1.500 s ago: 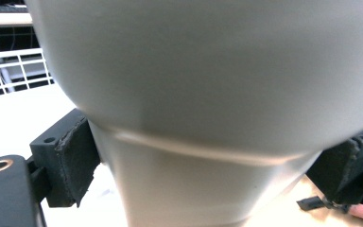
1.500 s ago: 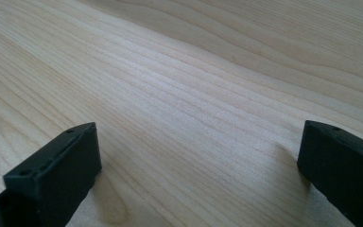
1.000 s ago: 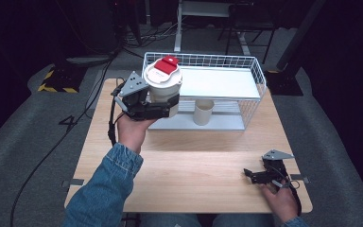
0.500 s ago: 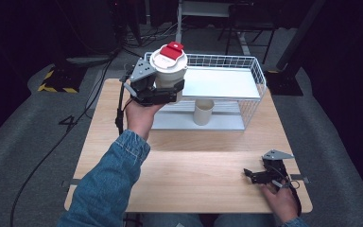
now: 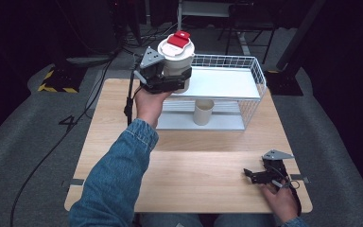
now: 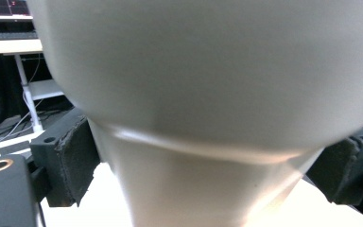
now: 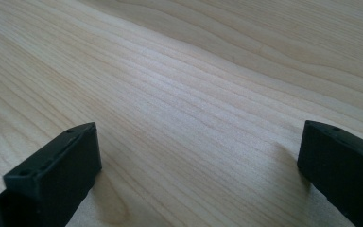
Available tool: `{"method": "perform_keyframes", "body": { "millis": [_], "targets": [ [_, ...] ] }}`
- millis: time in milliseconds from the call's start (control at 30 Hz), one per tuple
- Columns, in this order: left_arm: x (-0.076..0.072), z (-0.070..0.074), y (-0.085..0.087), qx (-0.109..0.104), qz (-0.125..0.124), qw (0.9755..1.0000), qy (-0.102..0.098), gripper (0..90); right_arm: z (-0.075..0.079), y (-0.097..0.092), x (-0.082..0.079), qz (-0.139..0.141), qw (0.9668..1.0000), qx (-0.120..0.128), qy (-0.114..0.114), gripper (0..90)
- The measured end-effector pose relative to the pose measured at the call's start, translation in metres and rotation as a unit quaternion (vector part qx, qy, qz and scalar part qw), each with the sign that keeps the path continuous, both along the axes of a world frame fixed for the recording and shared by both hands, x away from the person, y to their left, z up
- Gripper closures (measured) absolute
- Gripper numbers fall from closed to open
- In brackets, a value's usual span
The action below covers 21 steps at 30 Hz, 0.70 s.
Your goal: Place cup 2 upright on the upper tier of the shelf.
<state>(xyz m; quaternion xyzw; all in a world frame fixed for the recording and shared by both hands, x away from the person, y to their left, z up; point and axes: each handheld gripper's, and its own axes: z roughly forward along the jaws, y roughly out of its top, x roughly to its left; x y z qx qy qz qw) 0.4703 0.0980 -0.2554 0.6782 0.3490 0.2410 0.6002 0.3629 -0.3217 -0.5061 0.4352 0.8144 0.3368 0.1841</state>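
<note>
A white tub with a red-and-white lid (image 5: 176, 54) is held up in the air by my left gripper (image 5: 166, 80), which is shut on its lower body, above the left end of the white wire rack (image 5: 255, 71). In the left gripper view the tub's pale wall (image 6: 208, 94) bulges close to the lens, with a black pad (image 6: 73, 161) pressed on either side. My right gripper (image 5: 256, 173) rests low on the wooden table (image 5: 194, 175) at the front right. Its jaws stand wide apart over bare wood (image 7: 194, 118), and nothing lies between them.
The wire rack has a white upper shelf (image 5: 222, 82) and a lower shelf, where a beige cup (image 5: 203, 111) stands. A black cable (image 5: 75, 127) trails off the table's left side. Grey floor surrounds the table, with dark stands behind.
My left gripper has lifted the tub higher and carried it to the right, toward the rack's upper shelf. The right gripper has stayed where it was.
</note>
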Motion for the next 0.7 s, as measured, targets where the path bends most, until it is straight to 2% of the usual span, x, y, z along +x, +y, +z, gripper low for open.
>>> {"method": "perform_keyframes", "body": {
  "millis": [167,467,700],
  "targets": [
    [0.010,0.003,-0.005,-0.007,0.000,1.0000,0.001,10.7,0.000,0.000,0.000,-0.001,1.0000,0.001,0.000,0.4],
    [0.028,0.003,-0.017,-0.003,0.004,1.0000,0.007,10.7,0.000,0.000,0.000,-0.002,1.0000,0.001,-0.001,0.4],
    [0.045,0.002,-0.028,-0.009,0.016,0.9998,0.008,10.8,0.000,0.001,-0.001,-0.003,1.0000,0.001,-0.002,0.4]
  ]
}}
